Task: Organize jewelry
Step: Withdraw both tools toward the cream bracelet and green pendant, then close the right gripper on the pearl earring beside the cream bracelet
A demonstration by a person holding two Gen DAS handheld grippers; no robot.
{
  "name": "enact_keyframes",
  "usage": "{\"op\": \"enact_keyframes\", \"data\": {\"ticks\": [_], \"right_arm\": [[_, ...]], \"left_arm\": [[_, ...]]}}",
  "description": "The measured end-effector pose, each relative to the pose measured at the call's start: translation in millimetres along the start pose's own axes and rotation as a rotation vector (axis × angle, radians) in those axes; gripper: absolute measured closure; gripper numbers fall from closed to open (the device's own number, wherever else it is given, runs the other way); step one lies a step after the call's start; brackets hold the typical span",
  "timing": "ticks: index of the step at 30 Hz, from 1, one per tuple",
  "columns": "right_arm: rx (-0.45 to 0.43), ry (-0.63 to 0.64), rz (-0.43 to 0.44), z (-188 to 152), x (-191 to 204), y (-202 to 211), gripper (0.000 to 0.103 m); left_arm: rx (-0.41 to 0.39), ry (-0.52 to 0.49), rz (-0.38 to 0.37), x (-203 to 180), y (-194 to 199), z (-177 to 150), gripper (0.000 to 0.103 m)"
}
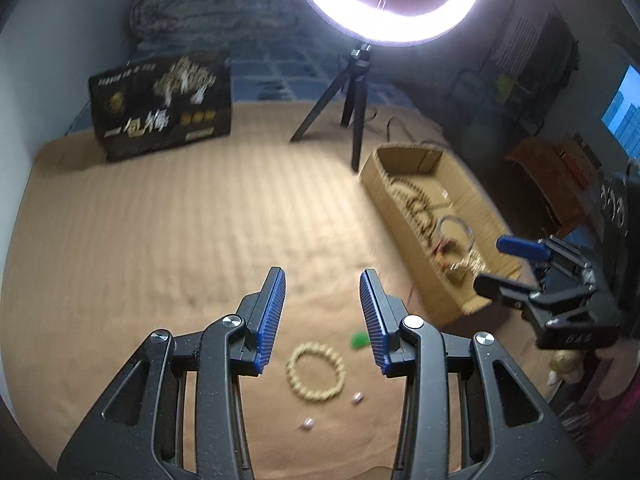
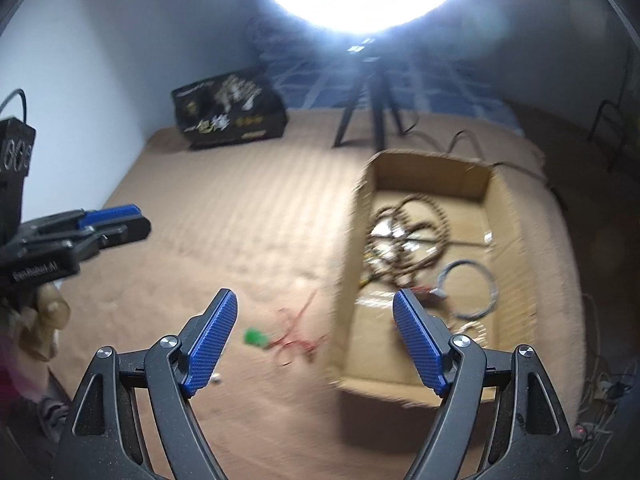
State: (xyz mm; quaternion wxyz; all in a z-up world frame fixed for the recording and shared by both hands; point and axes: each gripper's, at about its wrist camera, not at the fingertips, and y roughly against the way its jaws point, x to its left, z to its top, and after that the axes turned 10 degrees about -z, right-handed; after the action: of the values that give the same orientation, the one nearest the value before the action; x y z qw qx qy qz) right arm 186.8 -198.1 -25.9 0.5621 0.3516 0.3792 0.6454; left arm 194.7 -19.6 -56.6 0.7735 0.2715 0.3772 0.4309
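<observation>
A cream bead bracelet lies on the tan bedspread just below my open, empty left gripper. Two small pale beads lie near it. A green pendant on a red cord lies beside the cardboard box; the pendant also shows in the right wrist view. The box holds dark bead necklaces, a grey bangle and other pieces. My right gripper is open and empty, straddling the box's left wall. It shows in the left wrist view.
A ring light on a black tripod stands behind the box with its cable trailing. A dark printed carton stands at the back left. A wall runs along the left; the bed edge is at the right.
</observation>
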Motion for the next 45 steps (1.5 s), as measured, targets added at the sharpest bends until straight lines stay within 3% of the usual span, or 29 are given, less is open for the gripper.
{"op": "enact_keyframes", "data": {"ticks": [5,9,17,20,23,34,45], "right_arm": [[0.045,0.006,0.081,-8.7,17.8,-12.4,0.025],[0.106,0.011,0.115,-17.0,28.0,-30.4,0.044],[0.183,0.135,0.180,-47.2,57.8,-46.5,0.060],[0.202,0.179,0.182,-56.9,67.4,-51.6,0.065],[0.219,0.212,0.192,-66.2,76.0,-57.3,0.071],[0.223,0.341,0.170,-82.4,101.3,-66.2,0.076],[0.220,0.365,0.148,-83.2,109.7,-74.7,0.080]], "left_arm": [[0.048,0.072,-0.005,24.7,-7.3,-23.3,0.064],[0.104,0.115,-0.028,40.6,-15.6,-41.8,0.064],[0.209,0.038,-0.055,36.9,-24.7,-76.5,0.064],[0.274,0.021,-0.070,33.4,-34.9,-90.8,0.075],[0.308,-0.012,-0.069,27.5,-41.1,-100.2,0.077],[0.370,-0.099,-0.040,13.7,-59.8,-115.1,0.081],[0.383,-0.135,-0.013,8.8,-71.7,-115.8,0.081]]}}
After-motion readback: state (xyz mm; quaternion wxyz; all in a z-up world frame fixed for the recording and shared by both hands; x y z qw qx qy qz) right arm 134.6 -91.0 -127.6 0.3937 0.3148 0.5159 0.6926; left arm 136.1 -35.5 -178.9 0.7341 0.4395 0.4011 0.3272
